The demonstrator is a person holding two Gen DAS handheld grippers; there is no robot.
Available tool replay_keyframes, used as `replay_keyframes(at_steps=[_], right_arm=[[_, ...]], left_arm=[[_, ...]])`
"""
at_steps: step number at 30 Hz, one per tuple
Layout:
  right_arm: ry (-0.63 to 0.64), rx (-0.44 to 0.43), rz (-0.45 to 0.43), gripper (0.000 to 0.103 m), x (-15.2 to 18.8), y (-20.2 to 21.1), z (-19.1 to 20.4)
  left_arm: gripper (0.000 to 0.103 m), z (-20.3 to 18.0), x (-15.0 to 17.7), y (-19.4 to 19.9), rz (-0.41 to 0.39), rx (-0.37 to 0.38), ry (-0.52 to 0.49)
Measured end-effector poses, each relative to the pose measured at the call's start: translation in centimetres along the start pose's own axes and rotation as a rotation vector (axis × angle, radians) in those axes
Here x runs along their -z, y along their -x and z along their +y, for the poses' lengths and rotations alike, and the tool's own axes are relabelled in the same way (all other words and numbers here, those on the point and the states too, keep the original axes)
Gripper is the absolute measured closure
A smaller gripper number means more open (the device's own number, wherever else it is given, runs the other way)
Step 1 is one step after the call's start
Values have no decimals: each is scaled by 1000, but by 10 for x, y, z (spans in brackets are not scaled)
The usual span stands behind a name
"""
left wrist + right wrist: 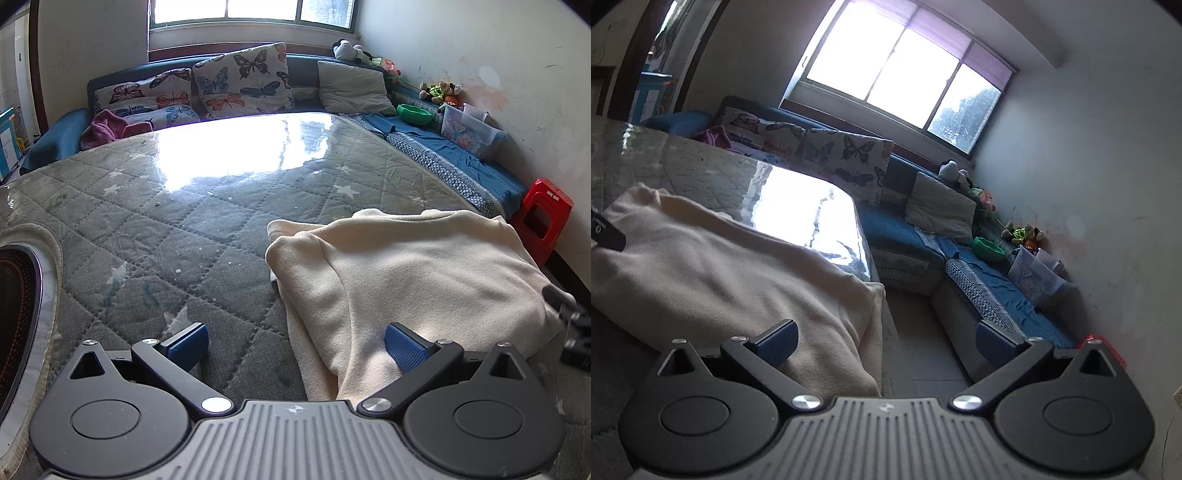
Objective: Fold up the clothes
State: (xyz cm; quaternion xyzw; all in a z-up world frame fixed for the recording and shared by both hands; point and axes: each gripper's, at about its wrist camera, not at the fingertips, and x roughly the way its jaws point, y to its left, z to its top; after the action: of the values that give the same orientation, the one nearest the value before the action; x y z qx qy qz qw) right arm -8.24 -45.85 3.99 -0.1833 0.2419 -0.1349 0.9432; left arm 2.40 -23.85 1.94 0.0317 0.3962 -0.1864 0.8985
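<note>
At the far left edge of the left wrist view a dark round inset (14, 325) with a pale rim sits in the desk (155, 236), whose top is covered by a grey quilted cloth with pale stars under a glossy clear sheet that throws back the window light. The left tongs (295, 345) are released, their blue pads wide apart and grasping nothing; the left pad hangs over bare quilt, the right pad over the near left edge of the cream garment (417, 273). That garment lies in a loose, partly folded heap on the near right part of the desk, one fold turned over on its left side. At its right edge a blurred black part of the other tool (570, 325) shows.

In the right wrist view the garment (731, 266) reaches the desk's right edge and droops a little over it. The right tongs (886, 341) are also released and empty, the left pad over the cloth, the right pad over the floor beside the desk.

Farther off, butterfly cushions (240, 81) lean on a blue sofa (454, 158) under the window, and a red stool (546, 218) stands at the right wall.
</note>
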Motion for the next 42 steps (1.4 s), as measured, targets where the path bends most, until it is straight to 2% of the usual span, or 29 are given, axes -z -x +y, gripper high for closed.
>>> replay_keyframes(at_steps=[2,5,11,16,19,23,28,34,37,42], right_arm=[[-24,13,13,0,0,-6,-7],[-57,16,81,0,5,-22,-16],[-121,2,130,0,13,-25,-26],[-148,-4,75,0,1,-17,-32],[-152,-60,67,0,-6,-20,-24],[-99,-107,76,0,-4,-20,-5],[-64,-108,58,0,-8,-10,5],[-77,-204,3,0,-22,8,16],[-60,-251,14,0,-24,6,27],[12,-252,40,0,-20,3,48]], left_arm=[[0,0,1,0,-3,-2,-1],[0,0,1,-1,-1,0,-1],[0,0,1,0,-4,-3,-3],[0,-1,1,0,-5,-5,-2],[0,-1,1,0,-6,-7,-2],[0,-2,1,0,-3,-8,-2],[0,-3,0,-1,-3,-11,-3],[0,-4,0,-1,-3,-16,-2],[0,-4,0,0,-2,-17,0],[0,-4,1,1,-1,-18,-1]])
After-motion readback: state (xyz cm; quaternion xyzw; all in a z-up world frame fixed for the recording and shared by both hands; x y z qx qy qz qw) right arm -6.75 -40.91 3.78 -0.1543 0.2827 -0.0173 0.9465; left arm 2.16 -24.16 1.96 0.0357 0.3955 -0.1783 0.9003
